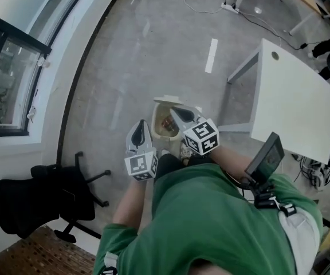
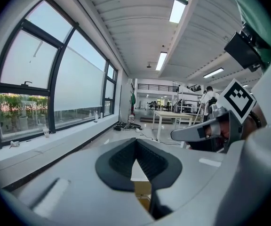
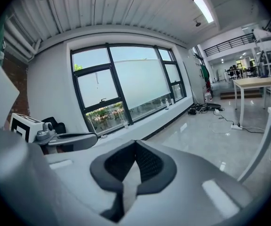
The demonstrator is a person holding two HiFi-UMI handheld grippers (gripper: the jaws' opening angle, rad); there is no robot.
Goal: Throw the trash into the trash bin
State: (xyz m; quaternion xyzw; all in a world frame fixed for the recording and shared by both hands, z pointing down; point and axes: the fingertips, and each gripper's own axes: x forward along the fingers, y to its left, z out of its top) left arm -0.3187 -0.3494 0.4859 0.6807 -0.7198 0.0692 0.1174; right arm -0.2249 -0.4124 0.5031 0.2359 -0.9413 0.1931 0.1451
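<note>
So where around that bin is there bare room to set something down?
Bare floor runs from the trash bin left to the window wall and ahead to the cables. The white table top is bare too. Crowded: around the office chair and where the person stands.

Floor (image 1: pixel 153 50) looking like grey concrete, smooth, shining glossy. Table (image 1: pixel 294 96) showing white matt top. Trash bin (image 1: pixel 156 119) looking like cream plastic. Chair (image 1: pixel 27 202) wearing black cloth. Left gripper (image 2: pixel 135 142) showing smooth matt grey plastic shell; pads (image 2: pixel 119 161) looking black, ribbed, rubbery. Shirt (image 1: pixel 211 222) being green cloth.
</note>
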